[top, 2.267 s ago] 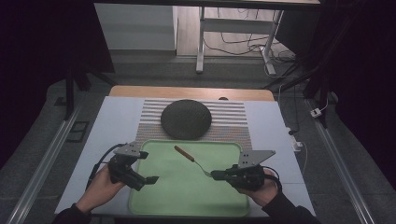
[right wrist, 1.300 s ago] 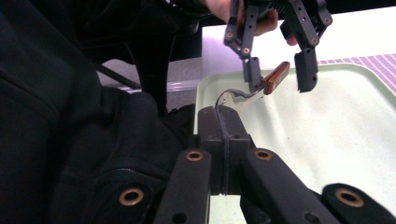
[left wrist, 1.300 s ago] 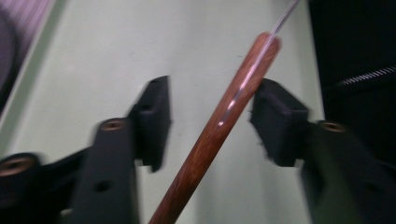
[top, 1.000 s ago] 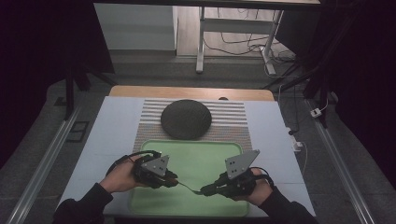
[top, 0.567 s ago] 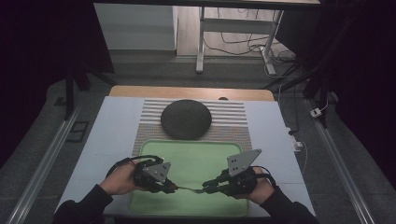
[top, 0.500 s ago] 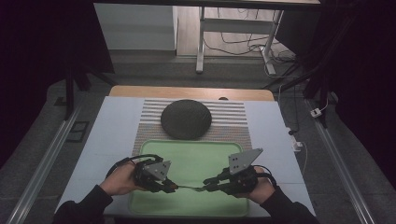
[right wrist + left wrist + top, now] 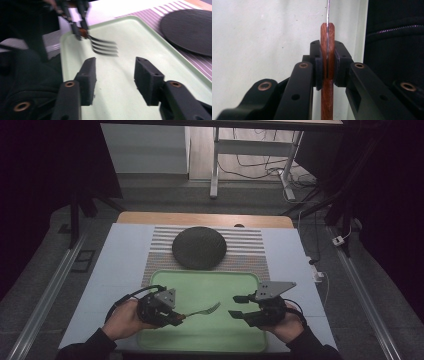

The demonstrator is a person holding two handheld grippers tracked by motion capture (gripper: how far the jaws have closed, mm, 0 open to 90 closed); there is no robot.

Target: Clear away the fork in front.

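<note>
Since the earlier frame our right gripper (image 7: 239, 306) has let go, its jaws just opening and now empty. Our left gripper (image 7: 176, 318) pinches the wooden-handled metal fork (image 7: 202, 310), tines pointing beyond its fingertips over the pale green plastic tray (image 7: 200, 281); the handover looks done, placing it remains.

On my counter (image 7: 120, 255) a round dark woven mat (image 7: 199, 247) lies on a striped placemat (image 7: 250, 251), just beyond the pale green tray (image 7: 200, 342). A white-legged table (image 7: 215, 167) stands behind.
</note>
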